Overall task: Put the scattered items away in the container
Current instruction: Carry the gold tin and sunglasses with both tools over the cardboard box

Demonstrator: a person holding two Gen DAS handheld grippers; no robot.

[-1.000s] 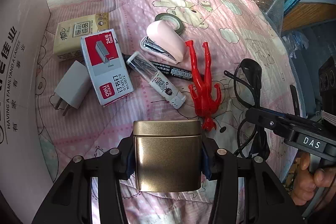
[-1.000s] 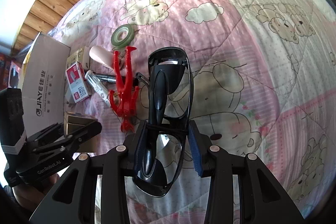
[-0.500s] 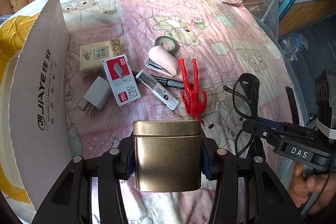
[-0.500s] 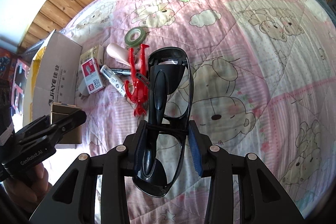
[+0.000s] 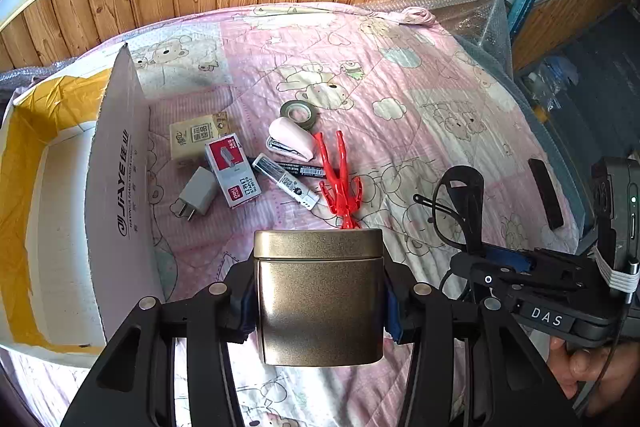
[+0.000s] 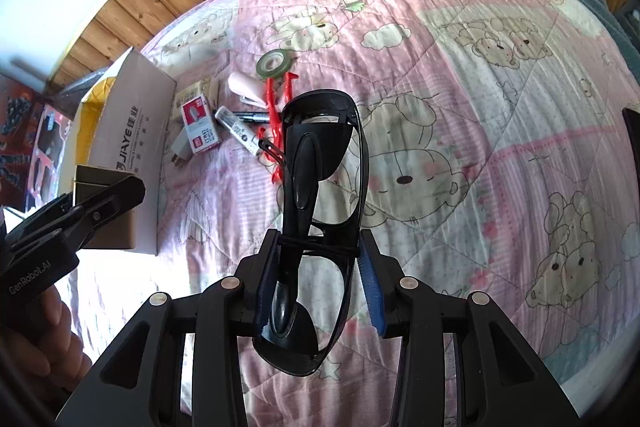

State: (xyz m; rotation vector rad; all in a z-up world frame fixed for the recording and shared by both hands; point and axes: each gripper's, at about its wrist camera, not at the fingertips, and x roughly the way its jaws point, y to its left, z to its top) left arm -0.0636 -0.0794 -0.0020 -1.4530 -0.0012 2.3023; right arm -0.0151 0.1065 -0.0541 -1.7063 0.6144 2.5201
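Both wrist views look down, sharing the quilt point(image 5: 400, 131).

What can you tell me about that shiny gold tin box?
The gold metal tin is squarish with rounded corners and a brushed, glossy finish. Its lid is shut, with a seam line just below the top edge. The left hand-held gripper holds it upright above the pink bear-print quilt, blue pads pressing on both sides. It hangs to the right of the white cardboard box, not touching it.
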